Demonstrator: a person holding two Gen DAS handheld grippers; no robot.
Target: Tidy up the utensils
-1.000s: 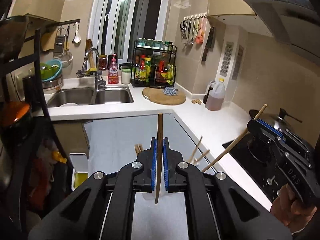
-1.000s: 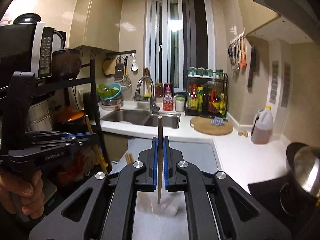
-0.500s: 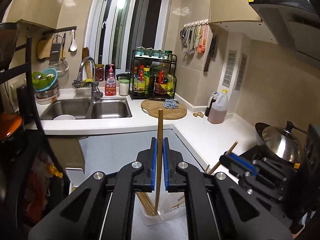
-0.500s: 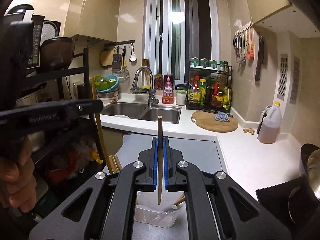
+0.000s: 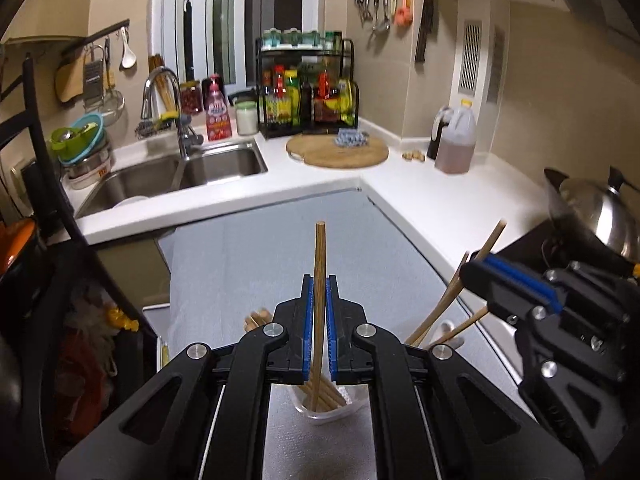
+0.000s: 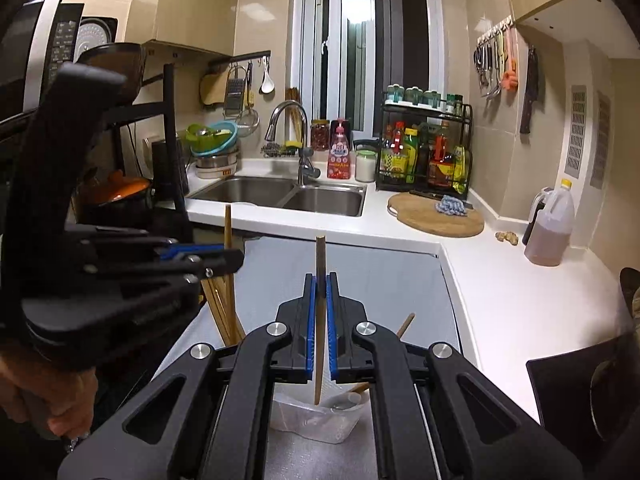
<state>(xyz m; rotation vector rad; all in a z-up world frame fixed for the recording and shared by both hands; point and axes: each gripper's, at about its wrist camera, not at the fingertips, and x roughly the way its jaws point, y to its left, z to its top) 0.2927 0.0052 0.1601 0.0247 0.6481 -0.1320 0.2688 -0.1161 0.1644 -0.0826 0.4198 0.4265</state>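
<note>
On the left, the left tool [image 5: 319, 332] is clamped on a single wooden chopstick [image 5: 319, 280], held upright between its blue pads, the lower tip hanging over a clear plastic container [image 5: 324, 410] that stands on the grey table [image 5: 256, 248] and already holds several chopsticks leaning to one side. To the right of it, the right tool [image 6: 319, 332] is clamped in the same way on a darker chopstick [image 6: 320, 264], whose tip points down into the same container, seen in the right wrist view at [image 6: 316, 420]; two more sticks lean out of the container's far side. Each stick looks light, stiff and smooth, so it probably needs little force but may pivot or slip between the pads if held near an end. A hold around the middle, as both appear to have now, seems the steadier choice. The container looks thin and light and could likely tip or slide if a stick pushes against its wall.
</note>
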